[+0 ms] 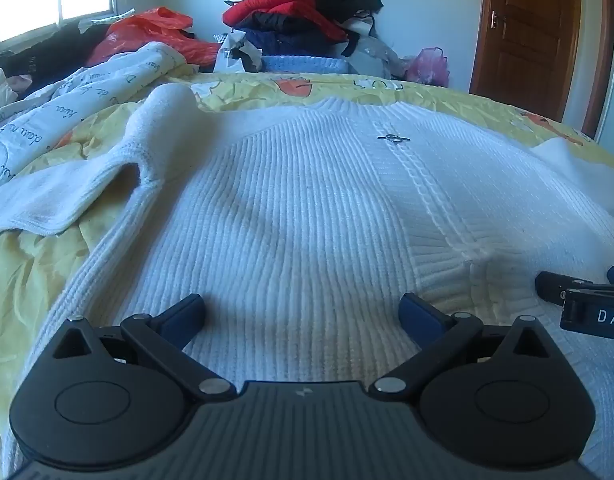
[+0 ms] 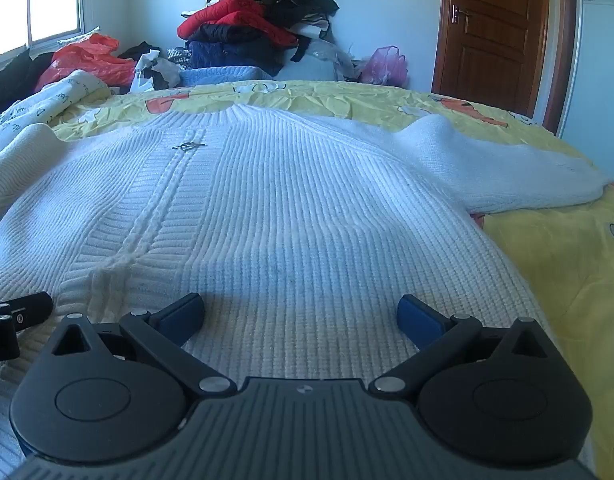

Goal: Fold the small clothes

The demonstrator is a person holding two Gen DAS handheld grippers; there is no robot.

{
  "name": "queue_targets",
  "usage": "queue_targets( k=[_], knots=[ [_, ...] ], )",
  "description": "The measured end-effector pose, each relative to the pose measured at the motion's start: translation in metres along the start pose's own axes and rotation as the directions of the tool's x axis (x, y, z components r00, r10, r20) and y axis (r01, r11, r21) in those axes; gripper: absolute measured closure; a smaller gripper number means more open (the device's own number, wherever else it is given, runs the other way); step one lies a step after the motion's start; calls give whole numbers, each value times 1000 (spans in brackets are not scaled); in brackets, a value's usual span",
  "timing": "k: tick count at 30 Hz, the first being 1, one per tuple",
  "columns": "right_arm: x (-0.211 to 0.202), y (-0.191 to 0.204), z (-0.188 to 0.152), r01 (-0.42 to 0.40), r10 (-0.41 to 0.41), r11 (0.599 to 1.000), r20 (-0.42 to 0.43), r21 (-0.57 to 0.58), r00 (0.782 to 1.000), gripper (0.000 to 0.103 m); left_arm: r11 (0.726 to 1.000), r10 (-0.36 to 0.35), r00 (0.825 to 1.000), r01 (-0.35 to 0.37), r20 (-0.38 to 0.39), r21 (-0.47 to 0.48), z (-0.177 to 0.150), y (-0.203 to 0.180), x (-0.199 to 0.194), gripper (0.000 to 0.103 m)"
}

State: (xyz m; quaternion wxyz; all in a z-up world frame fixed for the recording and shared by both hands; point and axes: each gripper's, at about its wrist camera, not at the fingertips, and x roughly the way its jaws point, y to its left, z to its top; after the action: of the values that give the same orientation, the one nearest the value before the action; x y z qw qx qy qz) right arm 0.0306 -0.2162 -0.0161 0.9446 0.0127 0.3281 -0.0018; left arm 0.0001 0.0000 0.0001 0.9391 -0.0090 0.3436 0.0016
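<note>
One white ribbed sweater [image 1: 307, 208], spread front-up across a bed with a yellow printed bedspread [image 2: 547, 264], hem nearest the cameras and neckline toward the far clutter. Small metal zip pull [image 1: 392, 138] lying on the centre placket, high on the chest. Sleeves out to either side: one bunched and doubled at the left [image 1: 107, 172], the other stretched flat toward the right edge [image 2: 507, 176]. No fold visible in the body yet, so likely the very start of the fold, with the garment laid out and nothing gathered. Left gripper [image 1: 303, 310] poised low over the hem, angled down, jaws spread as wide as they go and gripping nothing; right gripper [image 2: 301, 312] alongside over the other half of the hem, likewise fully spread and empty, each one's tip just showing at the edge of the other's view. Next move, by the look of it: either a pinch on the hem corners or a reach out to a sleeve, calling for a descent onto the knit and a closing on a single edge without dragging the body out of square. Beyond the bed, a heap of dark and red clothing [image 2: 259, 20], an orange plastic bag [image 1: 147, 32], a brown door [image 2: 503, 28].
</note>
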Motion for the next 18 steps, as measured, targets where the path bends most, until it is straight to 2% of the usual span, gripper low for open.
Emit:
queue_targets(
  k=[18],
  knots=[
    [-1, 0, -1, -2, 2, 1000, 1, 3, 1000, 0, 1000, 14, 1000, -14, -13, 11, 1, 1, 2, 0]
  ],
)
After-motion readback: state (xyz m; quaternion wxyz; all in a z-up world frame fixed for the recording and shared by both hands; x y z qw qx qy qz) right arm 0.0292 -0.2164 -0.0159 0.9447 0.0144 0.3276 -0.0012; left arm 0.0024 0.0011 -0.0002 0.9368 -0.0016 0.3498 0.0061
